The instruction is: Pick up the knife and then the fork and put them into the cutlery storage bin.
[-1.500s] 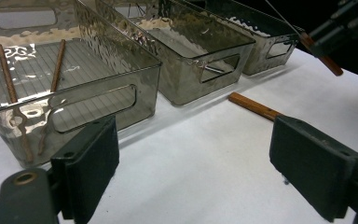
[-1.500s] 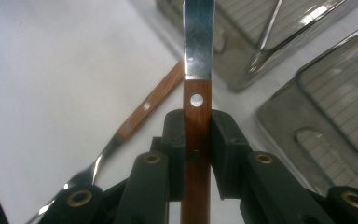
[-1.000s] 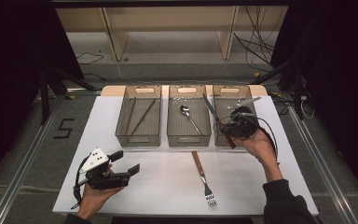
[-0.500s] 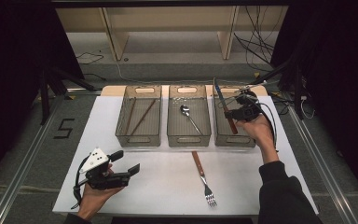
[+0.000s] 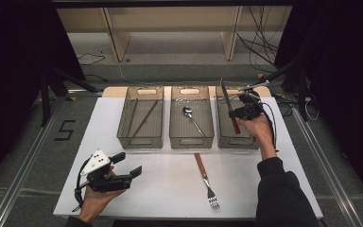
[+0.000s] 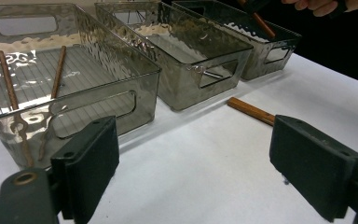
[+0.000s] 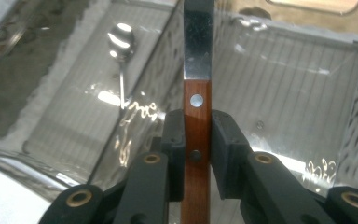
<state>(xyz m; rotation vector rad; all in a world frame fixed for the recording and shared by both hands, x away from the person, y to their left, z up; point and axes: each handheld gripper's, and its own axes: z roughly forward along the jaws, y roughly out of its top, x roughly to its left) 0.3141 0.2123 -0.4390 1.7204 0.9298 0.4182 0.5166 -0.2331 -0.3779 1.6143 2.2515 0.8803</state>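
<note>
Right tongs (image 5: 236, 112) grip knife (image 5: 230, 109) above right bin (image 5: 227, 142) rim.

A single figure, the number "5" (image 5: 64, 130), is marked in dark tape strips on the grey floor to the left of the white table (image 5: 170, 189), as seen from the high view. No other writing, label or brand name can be read on the bins, the cutlery or the tools in any of the views.
</note>
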